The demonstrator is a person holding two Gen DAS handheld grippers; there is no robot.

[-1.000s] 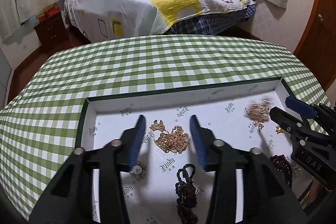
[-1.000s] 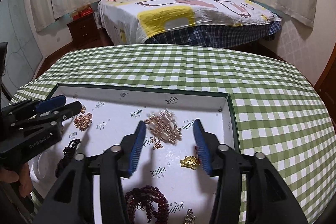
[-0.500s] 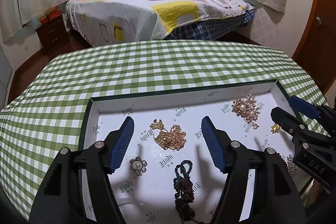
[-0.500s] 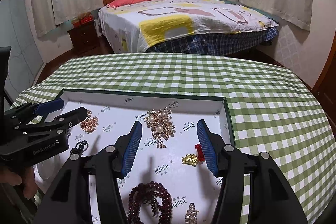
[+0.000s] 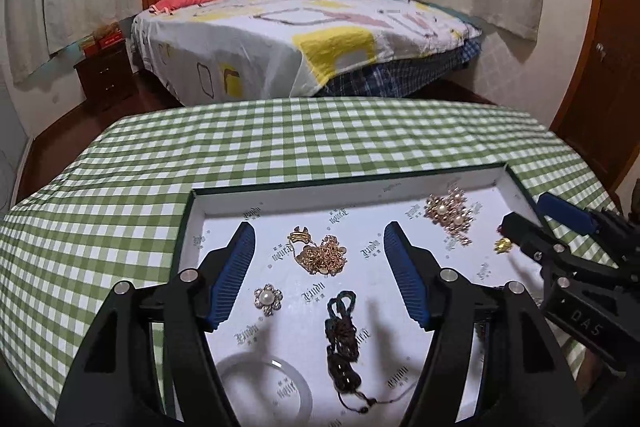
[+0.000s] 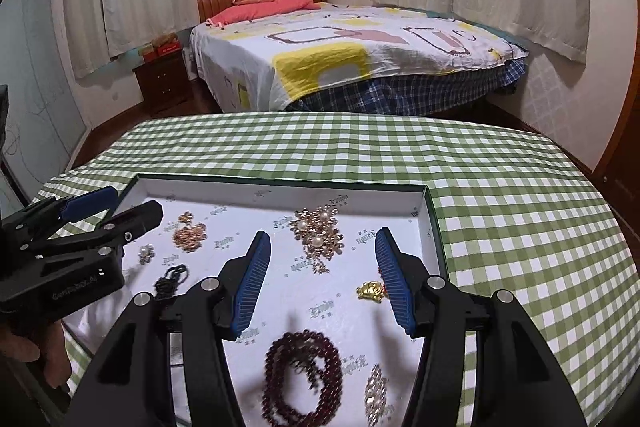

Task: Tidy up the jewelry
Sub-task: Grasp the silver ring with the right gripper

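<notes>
Overhead, both tools, left (image 5: 318,251) and right (image 6: 322,259), gape empty above the jewelry-strewn tray (image 5: 352,189).

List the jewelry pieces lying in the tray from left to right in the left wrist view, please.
Pearl flower brooch → gold chain necklace → pearl cluster brooch → small gold charm. The dark cord bracelet and the clear bangle overlap these in the order, so I left them out.
</notes>
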